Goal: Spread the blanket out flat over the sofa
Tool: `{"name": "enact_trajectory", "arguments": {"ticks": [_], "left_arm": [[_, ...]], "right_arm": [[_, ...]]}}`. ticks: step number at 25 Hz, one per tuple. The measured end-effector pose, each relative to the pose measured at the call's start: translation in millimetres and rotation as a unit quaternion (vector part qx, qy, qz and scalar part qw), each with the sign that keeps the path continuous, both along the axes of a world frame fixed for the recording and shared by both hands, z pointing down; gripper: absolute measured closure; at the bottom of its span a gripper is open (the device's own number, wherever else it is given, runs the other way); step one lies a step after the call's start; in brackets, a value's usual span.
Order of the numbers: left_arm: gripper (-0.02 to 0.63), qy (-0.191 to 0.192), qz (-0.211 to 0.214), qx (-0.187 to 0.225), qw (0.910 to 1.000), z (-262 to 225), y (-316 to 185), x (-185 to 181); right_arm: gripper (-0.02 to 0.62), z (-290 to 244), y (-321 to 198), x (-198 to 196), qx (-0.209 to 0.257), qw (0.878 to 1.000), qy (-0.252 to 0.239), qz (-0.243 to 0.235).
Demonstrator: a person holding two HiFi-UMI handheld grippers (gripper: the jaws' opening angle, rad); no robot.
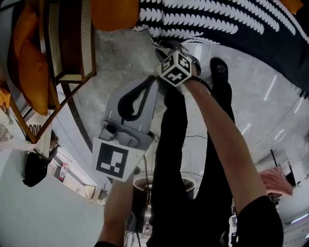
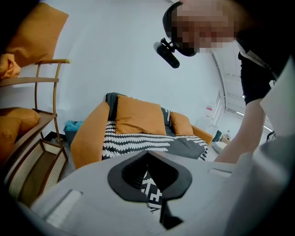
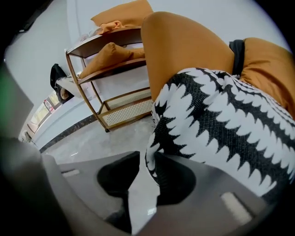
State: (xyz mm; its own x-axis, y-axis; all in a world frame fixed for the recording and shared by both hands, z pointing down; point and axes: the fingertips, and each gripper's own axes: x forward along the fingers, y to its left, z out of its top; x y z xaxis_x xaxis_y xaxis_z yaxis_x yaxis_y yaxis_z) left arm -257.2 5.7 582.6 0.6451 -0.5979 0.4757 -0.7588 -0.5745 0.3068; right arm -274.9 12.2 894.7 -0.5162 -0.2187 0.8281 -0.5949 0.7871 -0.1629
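Head view, from the left edge: a wooden shelf rack point(image 1: 72, 48) with cane panels carries orange cushions point(image 1: 29, 62). At its foot stand a few dark letters, cut off and too small to read. Below them a small red-and-white card point(image 1: 62, 171) is also illegible.

Toward the middle, the left gripper point(image 1: 153, 79) reaches out over pale stone floor point(image 1: 116, 53). Its marker cube point(image 1: 112, 161) shows only a black square pattern and no lettering.

Just beyond its tip sits the right gripper's marker cube point(image 1: 175, 67), held at the end of a bare forearm point(image 1: 222, 140) above black trousers point(image 1: 174, 159).

The black-and-white blanket point(image 1: 231, 19) fills the top right corner, beside the orange sofa point(image 1: 116, 14).

Left gripper view: the jaws are drawn together at their tips with nothing held. Through the slit behind them show black-and-white squares. Beyond, the blanket lies over the sofa seat, from the left armrest toward the right end, below two orange back cushions point(image 2: 138, 117).

Right gripper view: the right gripper point(image 3: 146, 159) has its jaws moderately apart. The blanket's hanging edge drops between them, lying against the right-hand pad, with bare floor showing in the rest of the gap. It is not clamped. The blanket hangs over the seat front just beside the armrest.
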Motion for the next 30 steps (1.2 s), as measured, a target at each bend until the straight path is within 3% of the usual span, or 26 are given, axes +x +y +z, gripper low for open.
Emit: {"name": "enact_trajectory", "arguments": {"ticks": [6,16,30], "left_arm": [[0.600,-0.001,-0.017,0.005,0.9998,-18,-1,1],[0.600,-0.006,-0.042,0.017,0.9989,-65,8,26],[0.600,-0.001,-0.087,0.027,0.9958,-147,8,83]], "right_arm": [[0.451,-19,3,7,-0.004,1.000,-0.009,0.008],[0.451,-90,14,45,0.013,1.000,-0.026,-0.007],[0.492,-247,-9,149,0.053,0.996,-0.064,0.032]]}}
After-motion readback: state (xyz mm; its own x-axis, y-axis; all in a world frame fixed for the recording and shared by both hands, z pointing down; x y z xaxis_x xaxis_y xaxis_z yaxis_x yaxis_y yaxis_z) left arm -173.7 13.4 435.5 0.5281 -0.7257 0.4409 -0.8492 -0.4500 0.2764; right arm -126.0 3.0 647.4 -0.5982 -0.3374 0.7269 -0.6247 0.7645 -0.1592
